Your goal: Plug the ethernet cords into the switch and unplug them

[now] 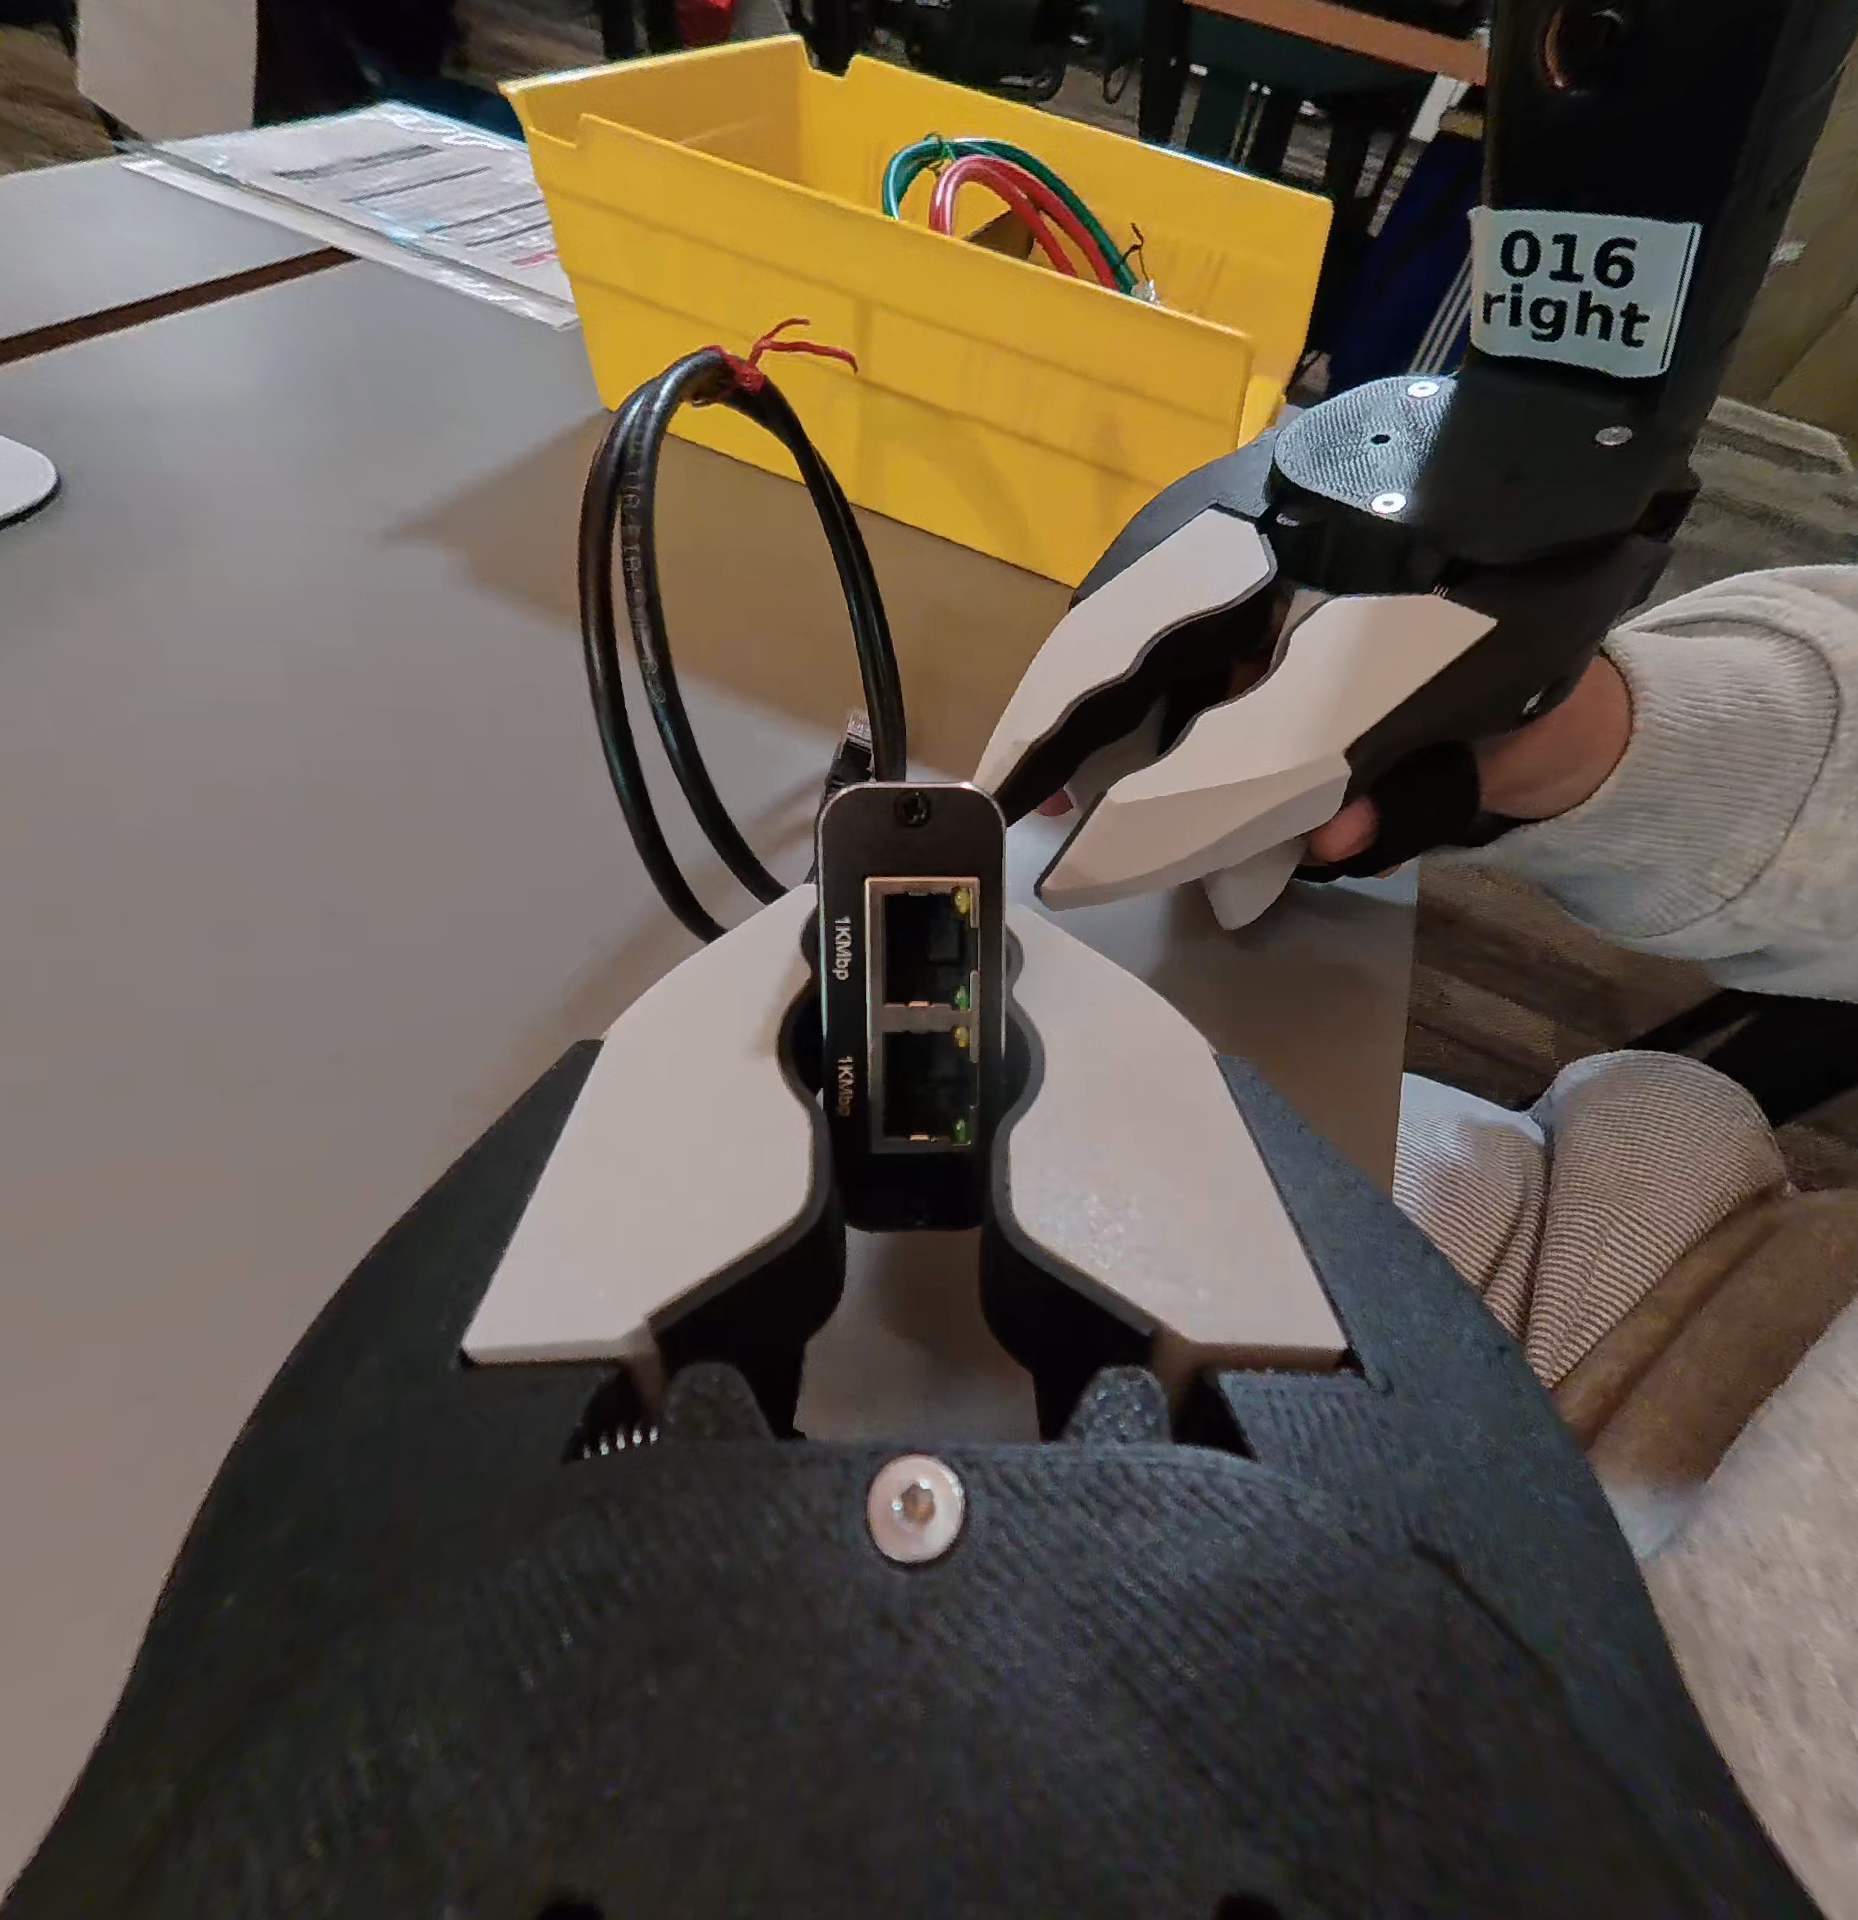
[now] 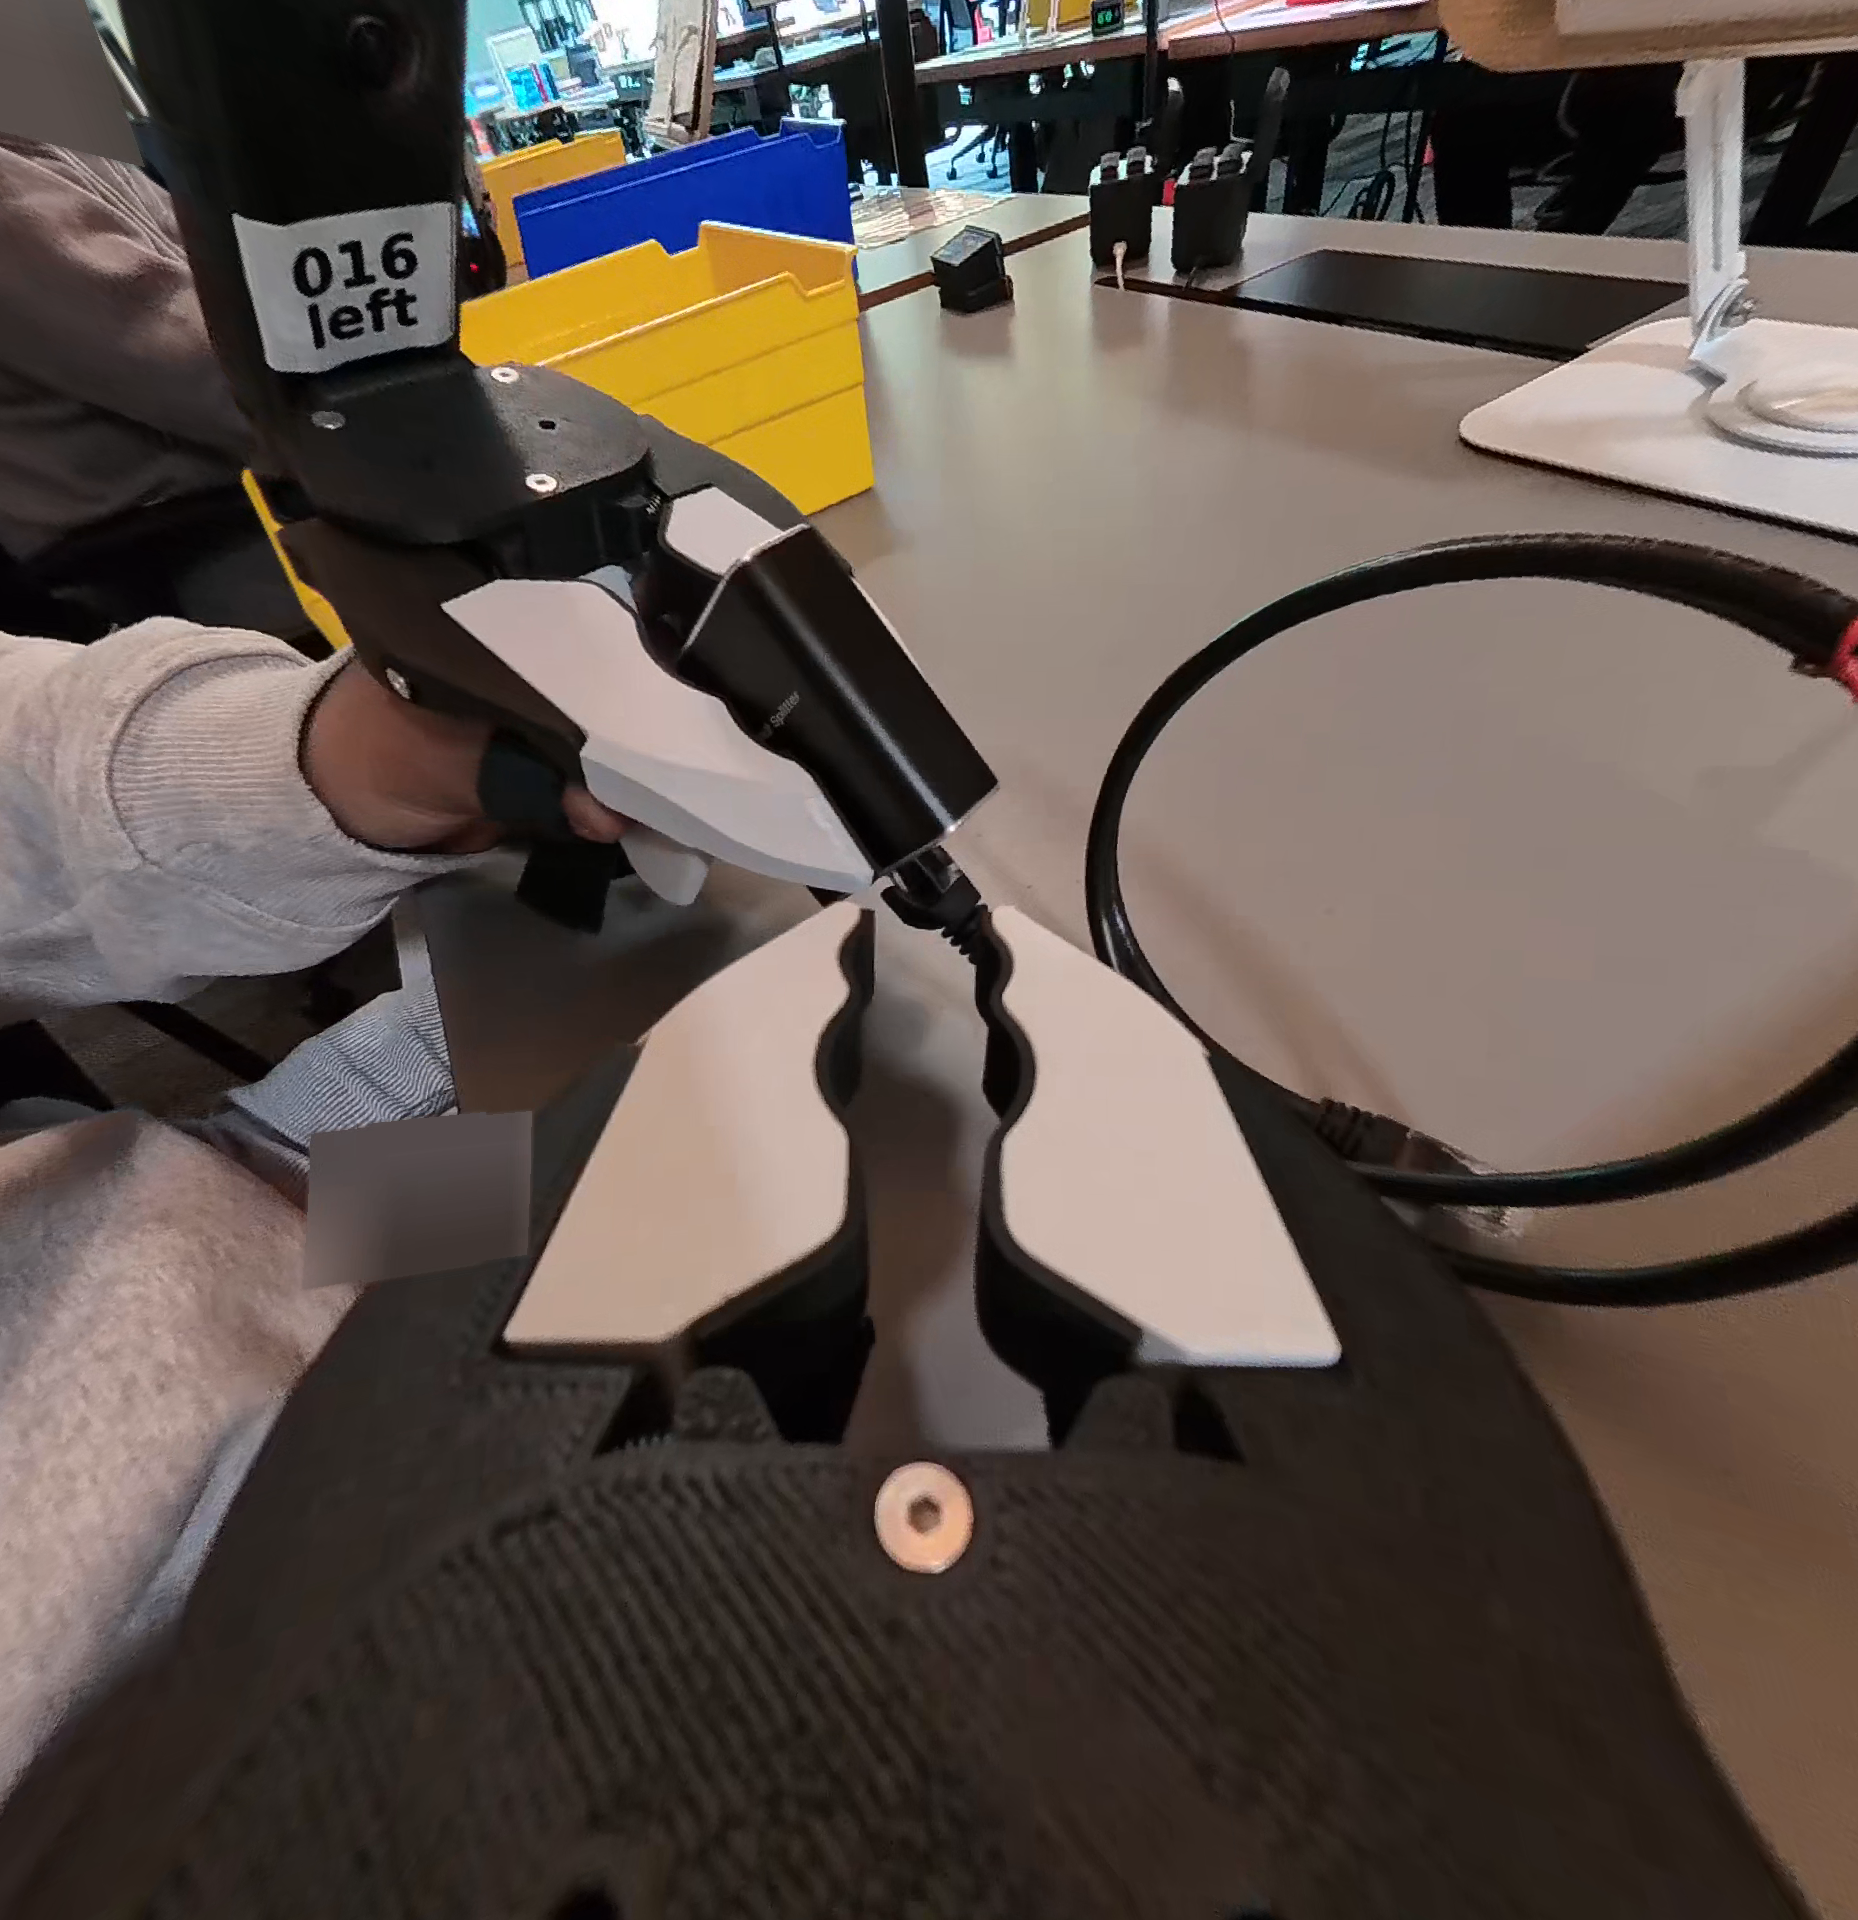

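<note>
L hand-held gripper clamps switch; R hand-held gripper nr, open.

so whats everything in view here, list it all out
switch: 1, black, clamped in the left gripper, both facing ports empty
cable: 1, black, looped on the table, one end plugged into the switch's far side
bin: 1, yellow, behind the loop, red and green cables inside
blue bin: 1, behind the yellow bin
monitor stand: 1, white, far side of table
table: 1, grey
left gripper: shut on switch
right gripper: open, by the plug
</note>
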